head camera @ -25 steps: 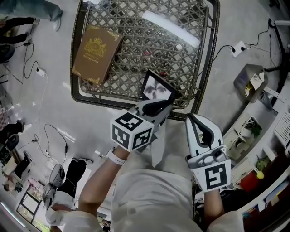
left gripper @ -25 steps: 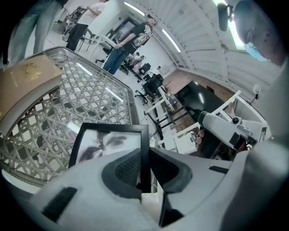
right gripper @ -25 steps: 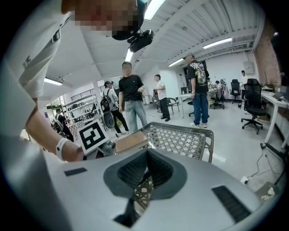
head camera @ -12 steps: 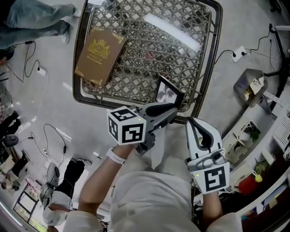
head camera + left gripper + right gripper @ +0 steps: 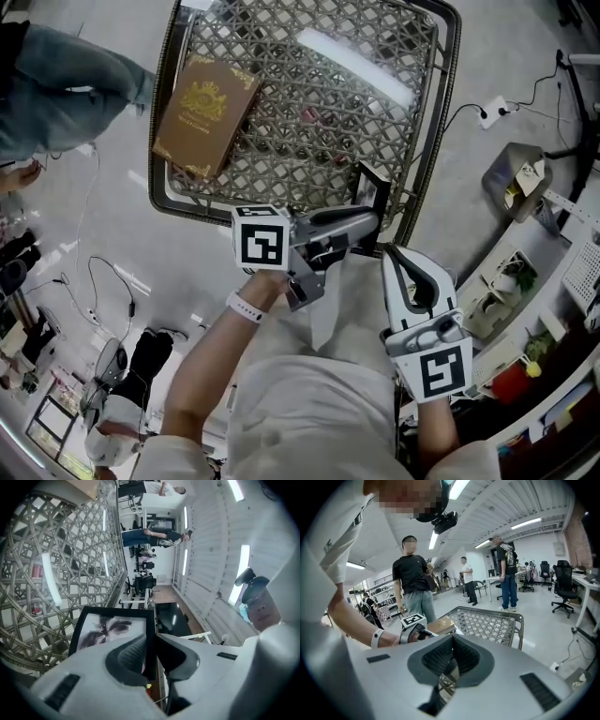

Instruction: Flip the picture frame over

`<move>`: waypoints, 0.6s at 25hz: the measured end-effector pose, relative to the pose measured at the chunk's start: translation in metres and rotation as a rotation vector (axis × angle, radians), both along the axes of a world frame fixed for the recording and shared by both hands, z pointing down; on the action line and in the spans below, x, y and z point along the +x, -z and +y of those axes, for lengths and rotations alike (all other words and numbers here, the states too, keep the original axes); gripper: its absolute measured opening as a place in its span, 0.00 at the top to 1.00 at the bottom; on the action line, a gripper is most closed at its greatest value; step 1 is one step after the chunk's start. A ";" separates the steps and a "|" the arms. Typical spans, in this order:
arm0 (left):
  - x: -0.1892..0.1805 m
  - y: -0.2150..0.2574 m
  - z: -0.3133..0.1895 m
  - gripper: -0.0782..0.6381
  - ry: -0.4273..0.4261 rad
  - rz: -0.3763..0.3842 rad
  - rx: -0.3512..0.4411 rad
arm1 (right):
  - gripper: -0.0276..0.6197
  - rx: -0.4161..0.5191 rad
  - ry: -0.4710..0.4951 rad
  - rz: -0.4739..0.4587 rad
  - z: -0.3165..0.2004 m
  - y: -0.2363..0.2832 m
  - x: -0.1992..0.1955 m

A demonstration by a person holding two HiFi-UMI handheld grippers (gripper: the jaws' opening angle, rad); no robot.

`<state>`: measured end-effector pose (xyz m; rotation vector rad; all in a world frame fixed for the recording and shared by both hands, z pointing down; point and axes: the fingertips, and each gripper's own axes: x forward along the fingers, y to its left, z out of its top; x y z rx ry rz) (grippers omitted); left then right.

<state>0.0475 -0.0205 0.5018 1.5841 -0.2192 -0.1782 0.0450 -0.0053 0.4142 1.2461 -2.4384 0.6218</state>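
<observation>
My left gripper is shut on the edge of a black picture frame and holds it above the near right corner of the wicker table. From the head view the frame stands nearly edge-on. In the left gripper view its flower picture faces the camera, and the left gripper clamps the frame's right border between both pads. My right gripper hangs shut and empty just off the table's near edge, to the right of the left one. Its closed jaws, the right gripper, point toward the table.
A brown book with a gold emblem lies on the table's left side. A person in jeans stands by the far left corner. Cables and a power strip lie on the floor; shelves run along the right.
The left gripper has rolled and risen, turning the frame from lying tilted with its picture up to standing on edge. The right gripper kept still. The person at top left moved closer.
</observation>
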 end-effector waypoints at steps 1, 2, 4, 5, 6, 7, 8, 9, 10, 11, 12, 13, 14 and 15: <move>0.001 0.000 -0.002 0.79 0.004 0.020 -0.008 | 0.93 -0.001 0.000 0.000 0.000 0.000 0.000; 0.002 0.000 -0.003 0.79 0.009 0.039 -0.016 | 0.93 -0.002 -0.001 0.000 -0.001 -0.001 0.000; 0.005 0.000 -0.006 0.79 0.022 0.083 -0.039 | 0.93 -0.004 -0.001 0.001 -0.001 -0.001 0.000; 0.006 0.000 -0.008 0.79 0.030 0.112 -0.053 | 0.93 -0.004 -0.001 0.002 -0.001 -0.001 0.000; 0.008 0.001 -0.009 0.79 0.037 0.143 -0.068 | 0.93 -0.004 0.000 0.002 -0.002 -0.001 0.000; 0.009 0.000 -0.010 0.79 0.043 0.167 -0.081 | 0.93 -0.005 0.001 0.002 -0.001 -0.001 0.000; 0.009 -0.002 -0.010 0.79 0.046 0.180 -0.091 | 0.93 -0.007 0.002 0.003 -0.001 -0.002 0.000; 0.008 -0.005 -0.010 0.79 0.048 0.183 -0.094 | 0.93 -0.008 0.003 0.003 0.000 -0.002 -0.001; 0.007 -0.010 -0.010 0.79 0.048 0.182 -0.093 | 0.93 -0.009 0.004 0.002 0.000 -0.002 -0.001; 0.005 -0.013 -0.010 0.79 0.048 0.185 -0.093 | 0.93 -0.008 0.004 0.002 0.000 -0.003 -0.001; 0.005 -0.015 -0.009 0.79 0.048 0.195 -0.094 | 0.93 -0.008 0.005 0.002 -0.001 -0.003 -0.002; 0.004 -0.016 -0.009 0.79 0.050 0.210 -0.097 | 0.93 -0.007 0.005 0.002 -0.001 -0.003 -0.002; 0.003 -0.016 -0.008 0.79 0.052 0.223 -0.100 | 0.93 -0.008 0.005 0.001 -0.002 -0.003 -0.002; 0.002 -0.016 -0.008 0.79 0.055 0.232 -0.101 | 0.93 -0.011 0.006 0.000 -0.002 -0.004 -0.003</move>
